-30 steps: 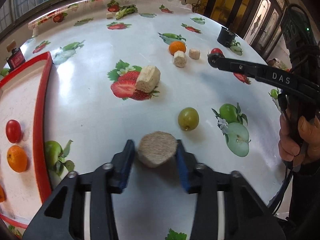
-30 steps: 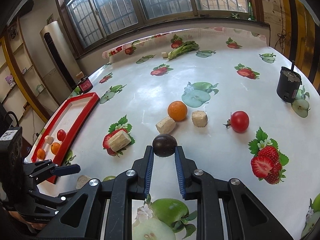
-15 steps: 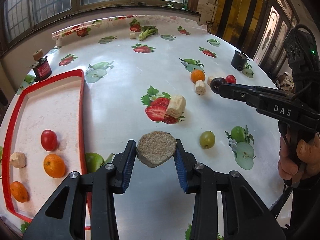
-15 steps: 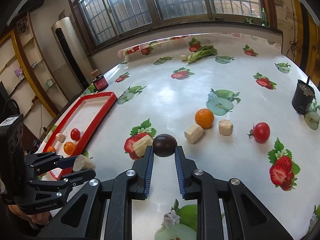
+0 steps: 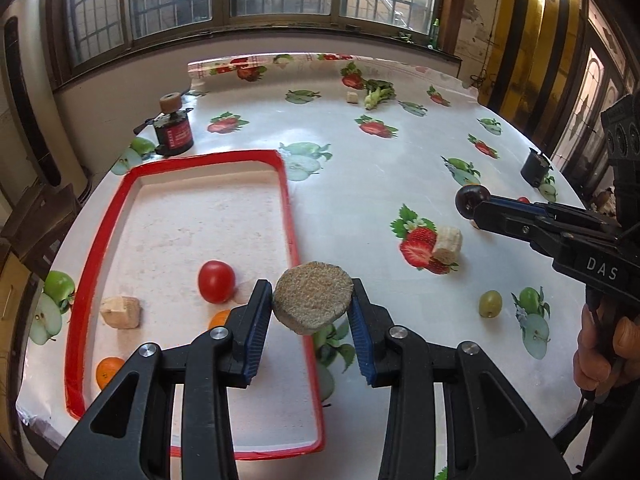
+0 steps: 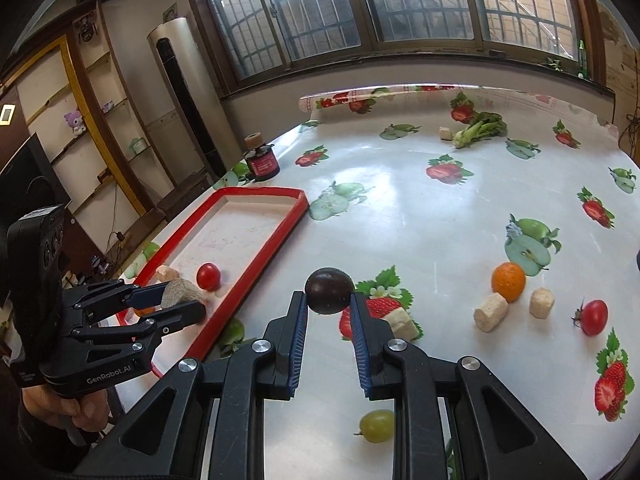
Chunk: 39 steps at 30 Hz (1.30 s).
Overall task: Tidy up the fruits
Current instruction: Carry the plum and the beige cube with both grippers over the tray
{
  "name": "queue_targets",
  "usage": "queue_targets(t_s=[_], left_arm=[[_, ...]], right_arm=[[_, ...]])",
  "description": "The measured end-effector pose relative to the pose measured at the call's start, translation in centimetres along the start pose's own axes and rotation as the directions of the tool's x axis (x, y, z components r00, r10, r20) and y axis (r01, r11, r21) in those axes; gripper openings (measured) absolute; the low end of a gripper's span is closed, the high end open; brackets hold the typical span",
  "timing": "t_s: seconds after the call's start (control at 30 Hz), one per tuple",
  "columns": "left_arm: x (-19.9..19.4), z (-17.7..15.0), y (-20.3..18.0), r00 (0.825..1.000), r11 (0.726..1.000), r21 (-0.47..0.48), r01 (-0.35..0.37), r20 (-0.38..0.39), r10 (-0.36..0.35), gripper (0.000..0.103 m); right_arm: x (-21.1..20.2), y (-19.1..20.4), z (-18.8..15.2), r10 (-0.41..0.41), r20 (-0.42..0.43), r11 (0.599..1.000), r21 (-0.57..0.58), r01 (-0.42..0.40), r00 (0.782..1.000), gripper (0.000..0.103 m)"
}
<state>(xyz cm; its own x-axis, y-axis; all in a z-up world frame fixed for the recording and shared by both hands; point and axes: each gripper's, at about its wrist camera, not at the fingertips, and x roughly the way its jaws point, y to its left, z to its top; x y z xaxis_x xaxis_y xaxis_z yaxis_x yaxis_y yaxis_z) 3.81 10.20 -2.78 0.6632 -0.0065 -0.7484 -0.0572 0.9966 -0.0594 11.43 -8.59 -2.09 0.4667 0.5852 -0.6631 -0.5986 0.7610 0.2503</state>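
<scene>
My left gripper (image 5: 311, 307) is shut on a tan fibrous round chunk (image 5: 313, 297), held in the air over the right rim of the red-edged tray (image 5: 290, 216). In the tray lie a red tomato (image 5: 216, 281), a beige chunk (image 5: 121, 311) and two oranges (image 5: 109, 369), one half hidden behind my fingers. My right gripper (image 6: 329, 307) is shut on a dark plum (image 6: 329, 289), raised above the table just right of the tray (image 6: 276, 245). Each gripper shows in the other's view, the left gripper (image 6: 182, 300) over the tray and the plum (image 5: 472, 200) right of it.
On the fruit-print tablecloth lie a green grape (image 6: 376, 425), an orange (image 6: 508, 279), a red tomato (image 6: 595, 317) and several beige chunks (image 6: 490, 311). A dark jar (image 5: 174, 131) stands behind the tray, a black cup (image 5: 536, 167) at far right, greens (image 6: 480, 131) at the back.
Both grippers have risen and swung left toward the tray, each keeping its grip. The left one with the chunk now hangs over the tray's right rim; the plum has come nearer the tray.
</scene>
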Motion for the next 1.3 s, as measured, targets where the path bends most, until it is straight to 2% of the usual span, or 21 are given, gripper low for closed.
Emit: queue_targets(t_s=[0.47, 1.3], left_arm=[[-0.8, 0.5, 5.9, 0.995, 0.991, -0.101, -0.088, 0.026, 0.091, 0.036], [0.0, 1.1, 11.7, 0.989, 0.972, -0.188, -0.142, 0.011, 0.147, 0.036]], right_arm=[[3.0, 4.9, 1.7, 0.067, -0.029, 0.994, -0.082, -0.069, 0.997, 0.022], [7.9, 9.3, 4.2, 0.133, -0.083, 0.98, -0.135, -0.143, 0.988, 0.022]])
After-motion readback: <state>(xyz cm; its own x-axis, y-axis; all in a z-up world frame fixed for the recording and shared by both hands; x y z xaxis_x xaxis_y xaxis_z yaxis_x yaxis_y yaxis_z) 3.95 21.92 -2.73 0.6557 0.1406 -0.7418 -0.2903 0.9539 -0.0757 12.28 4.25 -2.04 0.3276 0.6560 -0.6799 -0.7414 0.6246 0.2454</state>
